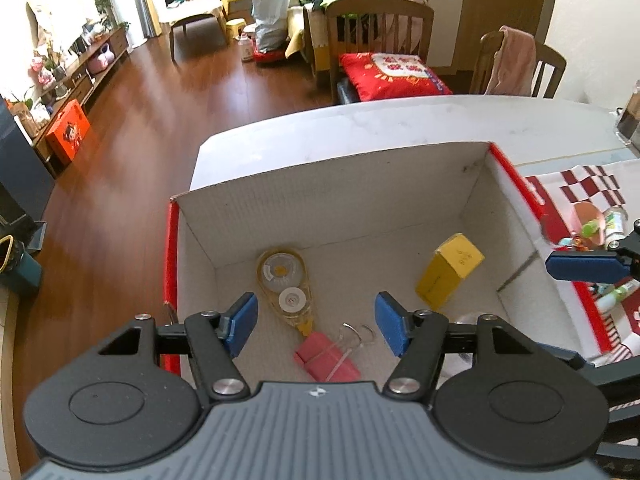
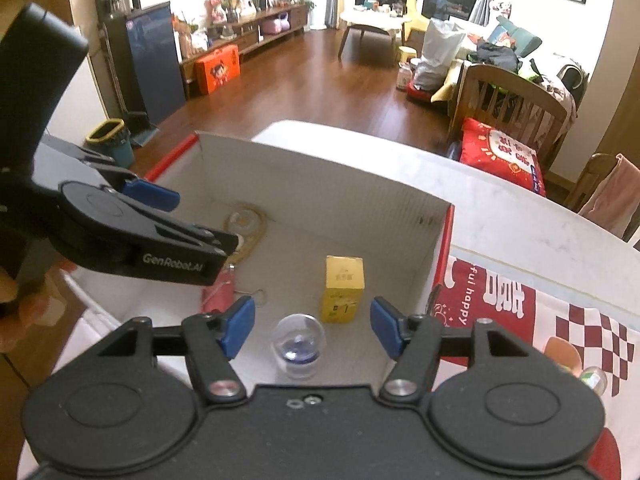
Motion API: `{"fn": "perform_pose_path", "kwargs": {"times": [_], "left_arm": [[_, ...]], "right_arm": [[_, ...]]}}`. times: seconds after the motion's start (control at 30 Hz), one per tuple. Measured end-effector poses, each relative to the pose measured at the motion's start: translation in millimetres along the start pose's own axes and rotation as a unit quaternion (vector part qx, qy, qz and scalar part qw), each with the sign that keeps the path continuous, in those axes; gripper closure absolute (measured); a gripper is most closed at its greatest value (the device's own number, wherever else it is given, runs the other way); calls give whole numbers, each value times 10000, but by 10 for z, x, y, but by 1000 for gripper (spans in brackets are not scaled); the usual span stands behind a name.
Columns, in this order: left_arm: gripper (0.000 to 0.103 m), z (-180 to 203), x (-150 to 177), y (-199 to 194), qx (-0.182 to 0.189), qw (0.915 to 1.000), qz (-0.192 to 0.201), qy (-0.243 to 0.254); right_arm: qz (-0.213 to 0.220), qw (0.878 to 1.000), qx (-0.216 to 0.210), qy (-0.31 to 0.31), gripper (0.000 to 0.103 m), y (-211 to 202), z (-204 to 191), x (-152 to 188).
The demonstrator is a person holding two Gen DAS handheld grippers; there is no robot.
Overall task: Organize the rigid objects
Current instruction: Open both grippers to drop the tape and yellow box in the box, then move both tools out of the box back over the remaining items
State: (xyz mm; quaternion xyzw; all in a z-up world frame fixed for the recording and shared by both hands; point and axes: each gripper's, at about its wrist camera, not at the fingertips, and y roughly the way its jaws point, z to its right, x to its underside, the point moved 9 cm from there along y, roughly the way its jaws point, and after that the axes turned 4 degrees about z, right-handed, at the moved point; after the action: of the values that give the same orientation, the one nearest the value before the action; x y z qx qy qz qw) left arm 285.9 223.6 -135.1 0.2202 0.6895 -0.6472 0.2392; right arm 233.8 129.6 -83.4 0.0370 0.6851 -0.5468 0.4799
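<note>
both hand-held grippers, left [image 1: 315,323] and right [image 2: 312,326], wide and holding nothing, above box [image 1: 332,184] where small things get put: tape roller [image 1: 285,287], yellow box [image 2: 344,289], clear ball [image 2: 298,345]

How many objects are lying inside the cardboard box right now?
4: a correction tape dispenser far left, a pink binder clip nearer, a yellow carton mid-floor, a clear capsule at the near wall. More may be hidden.
</note>
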Motion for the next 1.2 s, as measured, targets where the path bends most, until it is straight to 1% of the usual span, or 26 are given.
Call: {"fn": "perform_pose_path", "kwargs": {"times": [0.1, 0.27, 0.3, 0.33, 0.37, 0.4, 0.63, 0.7, 0.77, 0.93, 1.07, 1.2], "left_arm": [[39, 44, 19, -142, 45, 10000, 89, 3], [39, 189, 11, -388, 161, 9994, 294, 25], [38, 225, 14, -430, 201, 9993, 326, 18], [34, 267, 16, -479, 242, 9990, 371, 9], [31, 303, 18, -514, 275, 9988, 412, 3], [30, 345, 19, -561, 313, 9985, 459, 1], [29, 695, 22, -742, 447, 9968, 664, -17], [29, 789, 27, -788, 499, 9961, 726, -20], [24, 918, 8, -826, 540, 9952, 819, 9], [22, 1246, -19, -880, 637, 9930, 992, 27], [22, 1518, -16, -859, 723, 9918, 1053, 20], [22, 1820, 14, -788, 818, 9918, 978, 62]], "right_arm": [[224, 9997, -13, -59, 30, -194, 23, -19], [558, 9984, -114, -14, 23, -494, 169, -29], [603, 9981, -132, 3, 21, -544, 201, -24], [656, 9977, -145, 29, 19, -606, 241, -7], [698, 9974, -153, 61, 19, -658, 285, 10], [729, 9972, -159, 95, 18, -708, 329, 35], [1008, 9944, -111, 292, 12, -1051, 698, 250], [1064, 9937, -78, 333, 8, -1127, 815, 328], [1106, 9931, -64, 379, 7, -1186, 936, 421], [1158, 9925, -20, 396, 1, -1301, 1198, 680], [1134, 9927, 70, 416, 0, -1348, 1396, 881], [1064, 9934, 184, 387, 0, -1345, 1605, 1041]]}}
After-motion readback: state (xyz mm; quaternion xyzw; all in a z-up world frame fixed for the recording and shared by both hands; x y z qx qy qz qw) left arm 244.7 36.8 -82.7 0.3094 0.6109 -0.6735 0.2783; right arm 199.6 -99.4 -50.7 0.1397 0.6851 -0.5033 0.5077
